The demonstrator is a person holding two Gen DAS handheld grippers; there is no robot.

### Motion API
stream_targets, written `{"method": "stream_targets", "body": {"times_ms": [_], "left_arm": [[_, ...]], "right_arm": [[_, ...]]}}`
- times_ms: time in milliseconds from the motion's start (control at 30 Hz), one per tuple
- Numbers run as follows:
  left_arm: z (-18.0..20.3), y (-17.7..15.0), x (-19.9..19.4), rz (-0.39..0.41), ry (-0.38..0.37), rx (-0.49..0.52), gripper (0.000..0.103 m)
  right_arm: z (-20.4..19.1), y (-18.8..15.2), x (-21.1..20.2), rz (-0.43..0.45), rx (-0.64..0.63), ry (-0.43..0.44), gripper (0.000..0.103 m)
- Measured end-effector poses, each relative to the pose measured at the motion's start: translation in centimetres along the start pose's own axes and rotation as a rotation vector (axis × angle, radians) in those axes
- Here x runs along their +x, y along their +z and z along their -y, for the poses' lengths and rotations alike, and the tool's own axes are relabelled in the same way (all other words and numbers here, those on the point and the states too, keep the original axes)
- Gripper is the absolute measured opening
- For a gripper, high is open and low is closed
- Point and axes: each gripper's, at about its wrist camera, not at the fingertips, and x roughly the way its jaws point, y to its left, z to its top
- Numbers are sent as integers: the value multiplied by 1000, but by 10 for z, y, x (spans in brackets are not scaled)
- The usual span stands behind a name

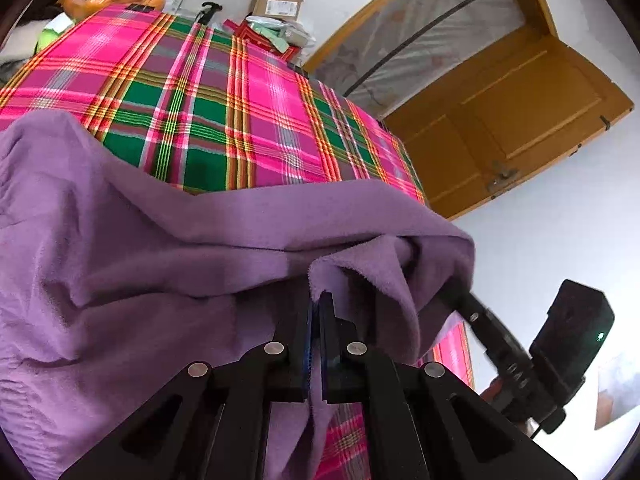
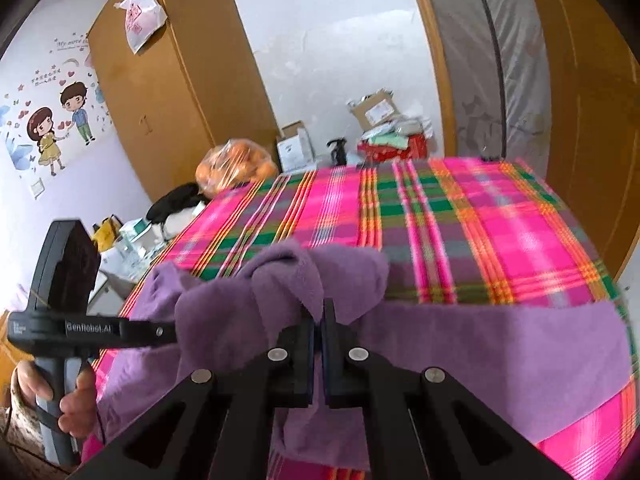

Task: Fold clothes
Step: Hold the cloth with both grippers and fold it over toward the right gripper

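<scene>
Purple fleece garment [image 1: 120, 240]: is being kept on the pink-and-green plaid bedcover [image 1: 208, 92], along that cover's near edge, bunched and rumpled rather than laid flat. A raised fold of it is being pinched at each of two places.

Left gripper [image 1: 319, 300]: its jaws are being held fully together on a thin fold of the purple fleece garment, the cloth being drawn up between the blue pads and hanging down behind them. In the right wrist view the same tool [image 2: 168, 330] is being seen just left of the garment, its tip buried in the fleece, its handle being gripped by a person's hand [image 2: 68, 392].

Right gripper [image 2: 318, 312]: its jaws are likewise being held closed on a gathered hump of the garment, fleece being bunched above and beside the fingers. In the left wrist view its black body [image 1: 480, 320] is being seen at the garment's right end, the tip covered by cloth.

Beyond the bedcover's far edge: a bag of oranges [image 2: 236, 164], cardboard boxes [image 2: 376, 110], a red package [image 2: 392, 148].

Beyond those: a wooden wardrobe [image 2: 160, 80] is being shown with a white plastic bag [image 2: 140, 16] hung on it; a wooden door [image 1: 520, 120] is being shown past the bedcover's right corner.
</scene>
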Motion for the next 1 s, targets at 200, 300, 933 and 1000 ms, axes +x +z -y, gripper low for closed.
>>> {"method": "stream_targets", "body": {"times_ms": [200, 300, 933, 1000], "left_arm": [[-4, 2, 1, 1, -3, -4, 3], [-10, 1, 1, -4, 10, -17, 3], [-10, 17, -10, 55, -92, -40, 55], [0, 19, -3, 24, -77, 1, 55]], "right_arm": [[4, 16, -6, 48, -10, -49, 2], [5, 24, -7, 71, -20, -76, 2], [9, 33, 10, 50, -40, -95, 3], [8, 32, 11, 46, -38, -92, 3]]}}
